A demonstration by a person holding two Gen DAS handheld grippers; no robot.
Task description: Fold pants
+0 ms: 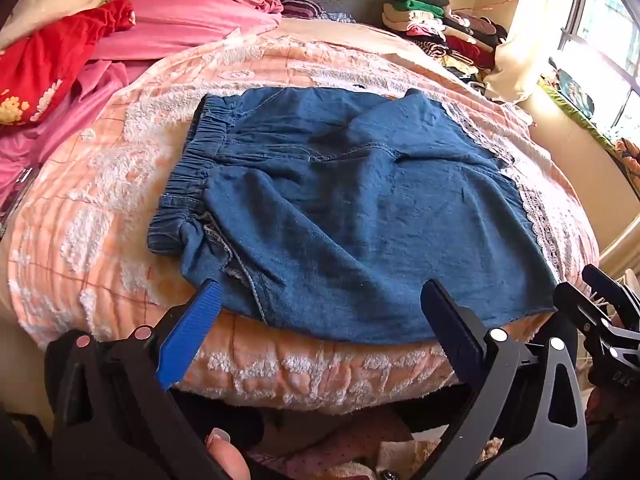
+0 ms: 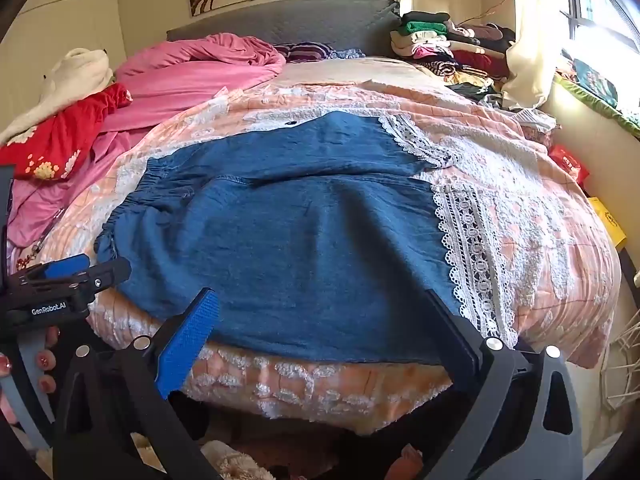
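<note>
Blue denim pants with an elastic waistband on the left and a white lace hem on the right lie flat on a peach bedspread. My left gripper hovers open over their near edge by the waistband side, its pads touching no cloth. The right gripper stands open over the near edge toward the lace hem, holding nothing. Each gripper shows in the other's view: the right one at the far right, the left one at the far left. The pants fill the middle of the right wrist view.
Pink bedding and a red flowered garment are heaped at the back left. A stack of folded clothes sits by the grey headboard. A window is at right, a wire basket beside the bed.
</note>
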